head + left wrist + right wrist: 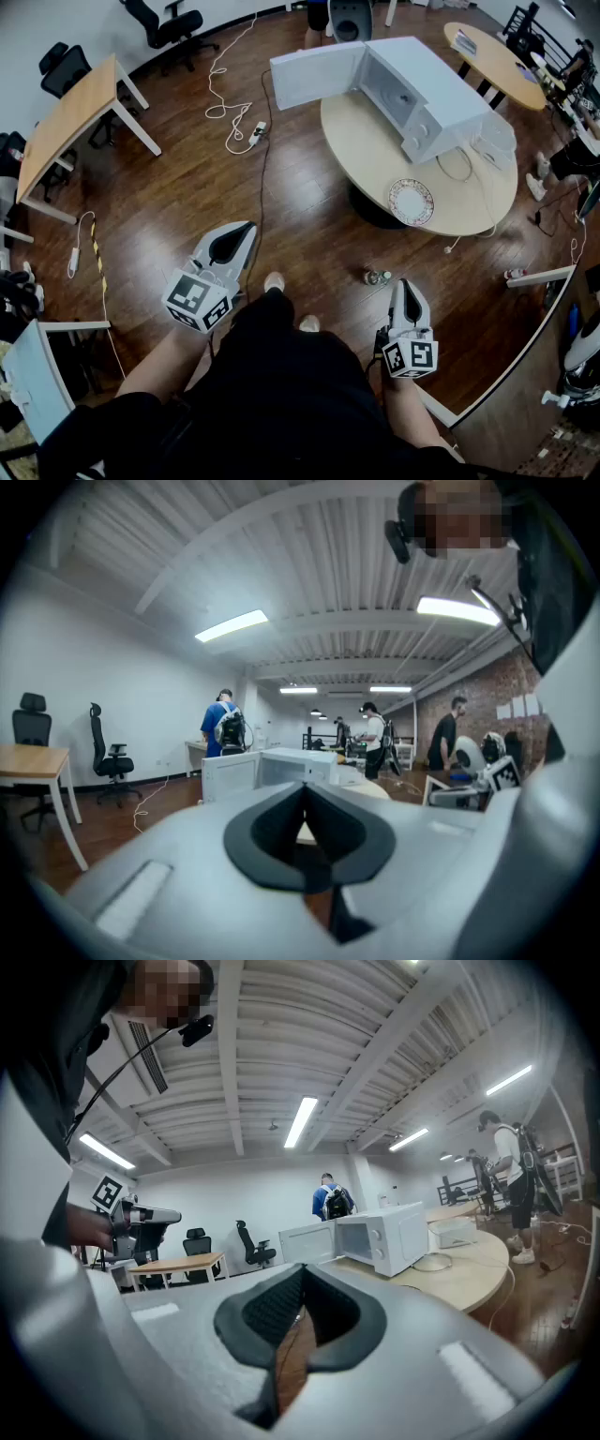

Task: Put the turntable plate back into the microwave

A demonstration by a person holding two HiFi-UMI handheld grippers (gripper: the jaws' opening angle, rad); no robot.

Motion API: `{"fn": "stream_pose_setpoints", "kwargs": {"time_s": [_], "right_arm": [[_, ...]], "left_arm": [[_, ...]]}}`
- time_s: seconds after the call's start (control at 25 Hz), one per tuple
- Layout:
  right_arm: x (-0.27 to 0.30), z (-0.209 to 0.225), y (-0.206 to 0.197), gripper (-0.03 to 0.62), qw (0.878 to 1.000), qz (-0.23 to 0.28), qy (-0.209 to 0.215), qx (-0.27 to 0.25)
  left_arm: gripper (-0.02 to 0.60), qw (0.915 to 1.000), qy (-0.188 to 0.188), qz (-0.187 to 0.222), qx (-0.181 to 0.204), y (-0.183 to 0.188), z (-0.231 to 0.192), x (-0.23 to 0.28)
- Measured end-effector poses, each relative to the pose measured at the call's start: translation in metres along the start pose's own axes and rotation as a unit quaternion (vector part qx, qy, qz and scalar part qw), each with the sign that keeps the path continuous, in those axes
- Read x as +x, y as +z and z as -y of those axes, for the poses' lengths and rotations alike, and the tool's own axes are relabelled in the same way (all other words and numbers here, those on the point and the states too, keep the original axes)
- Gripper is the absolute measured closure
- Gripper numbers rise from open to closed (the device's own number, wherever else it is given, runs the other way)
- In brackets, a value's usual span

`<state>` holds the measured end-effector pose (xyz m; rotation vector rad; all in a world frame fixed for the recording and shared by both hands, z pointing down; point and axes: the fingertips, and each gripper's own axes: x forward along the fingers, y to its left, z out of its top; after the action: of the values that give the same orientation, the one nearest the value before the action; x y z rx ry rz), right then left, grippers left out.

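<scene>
Both of my claws are closed with nothing between the jaws: the left claw (247, 228) and the right claw (408, 284) hang low in front of me, well apart from the work. The turntable plate (411, 202) lies flat on the round surface (366, 155), close to the edge nearest me and clear of the microwave (427, 94).

The plate's place worries me most. It is thin and flat, and if I come in too low or with the jaws closed I would push it rather than grip it. A shove along or off that near edge could break it. I must open a claw first and take it by the rim.

A small bottle (377, 277) stands on the floor between me and the surface. A white cable (225, 103) trails across the floor further left. Either could catch my foot on the approach. The open microwave door (314, 77) swings out to the left, and a careless arm could knock it. A tilted plate may also sit badly inside.

The microwave's cavity (401, 94) is open and holds no plate. I make out only a faint round mark on its floor. A clear box (495, 141) sits on the surface past the microwave, but I cannot tell what it holds.
</scene>
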<state>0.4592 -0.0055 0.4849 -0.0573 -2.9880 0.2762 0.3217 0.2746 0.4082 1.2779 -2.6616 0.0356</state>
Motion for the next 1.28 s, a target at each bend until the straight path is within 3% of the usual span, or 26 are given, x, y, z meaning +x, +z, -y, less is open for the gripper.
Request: {"fn": "stream_pose_setpoints", "kwargs": {"time_s": [0.2,0.4,1.0,1.28], "right_arm": [[0.031,0.018,0.002,0.592,1.0,-0.002,-0.016,-0.008],[0.053,0.008,0.004,0.592,0.999,-0.015,-0.023,-0.018],[0.128,0.002,0.053,0.592,0.995,-0.004,-0.099,-0.028],[0.164,-0.011,0.05,0.592,0.992,0.0,-0.125,-0.019]], "left_arm": [[0.578,0.9999,-0.002,0.005,-0.01,-0.011,-0.023,0.019],[0.578,0.9994,-0.021,-0.001,-0.029,-0.016,-0.046,0.051],[0.578,0.9932,-0.106,0.019,-0.044,0.019,-0.114,0.145],[0.578,0.9896,-0.136,0.039,-0.029,0.038,-0.154,0.165]]}}
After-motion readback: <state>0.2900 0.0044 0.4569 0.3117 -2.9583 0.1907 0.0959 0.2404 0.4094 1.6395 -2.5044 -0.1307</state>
